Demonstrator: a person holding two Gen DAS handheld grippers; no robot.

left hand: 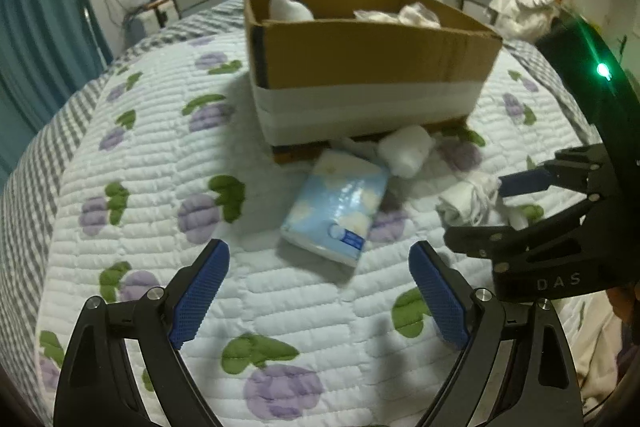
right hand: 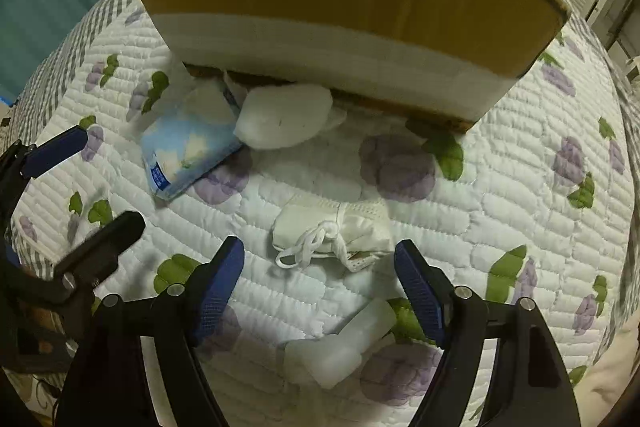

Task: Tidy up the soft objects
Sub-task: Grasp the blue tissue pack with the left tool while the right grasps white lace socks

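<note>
Soft objects were spread on the quilted bed (left hand: 132, 211) in front of the cardboard box (left hand: 360, 55), which served as the landmark and already held a few white items. Largest of the loose things, the blue tissue pack (left hand: 338, 205) lay just before the box's near wall, one end close to it. A white padded bundle (right hand: 282, 117) was tucked against the foot of the box, touching the pack. Farther out from the box, a folded white mask with tangled ear loops (right hand: 334, 233) lay alone, and farthest from it a small translucent white packet (right hand: 340, 347).

The left tool (left hand: 318, 297) was held wide open over the quilt short of the pack, nothing between its pads. The right tool (right hand: 320, 285) was likewise open and empty, the mask just ahead of its tips.

The step was judged to be a paired pickup. The pack would best be straddled across its narrow width and squeezed gently; the mask would best be taken by its folded body, not its loops, so that nothing would be snagged.
</note>
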